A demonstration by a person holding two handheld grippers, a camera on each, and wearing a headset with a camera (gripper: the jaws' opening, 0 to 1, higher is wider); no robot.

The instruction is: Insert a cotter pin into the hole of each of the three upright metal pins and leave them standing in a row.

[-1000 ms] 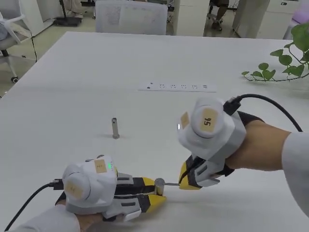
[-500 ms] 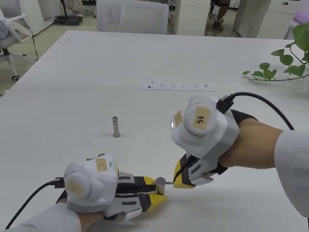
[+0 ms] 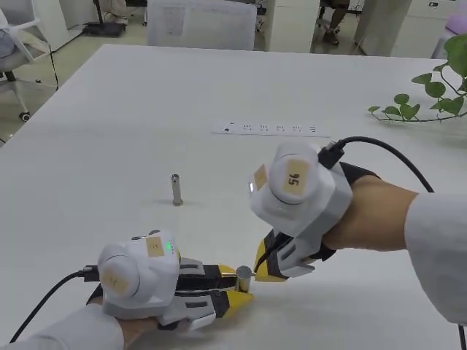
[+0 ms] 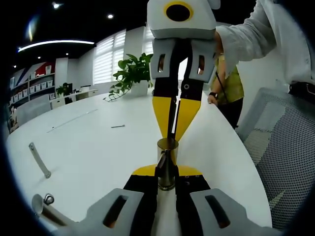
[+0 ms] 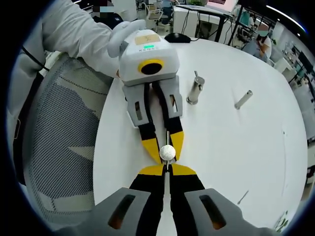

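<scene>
Head view: high above the desk's (image 3: 109, 109) near edge, facing forward and down. Left gripper view: low, close, facing the right gripper (image 4: 173, 133). Right gripper view: steeply down, facing the left gripper (image 5: 166, 146). Shared by all: the metal pin (image 3: 243, 274).

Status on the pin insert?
Left gripper shut on pin, upright. Right gripper shut on cotter, at the pin's hole. Second pin stands further out. Nothing between grippers.

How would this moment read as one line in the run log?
left gripper: shut on metal pin | right gripper: shut on cotter pin, at the pin's hole | second pin: upright, apart
</scene>
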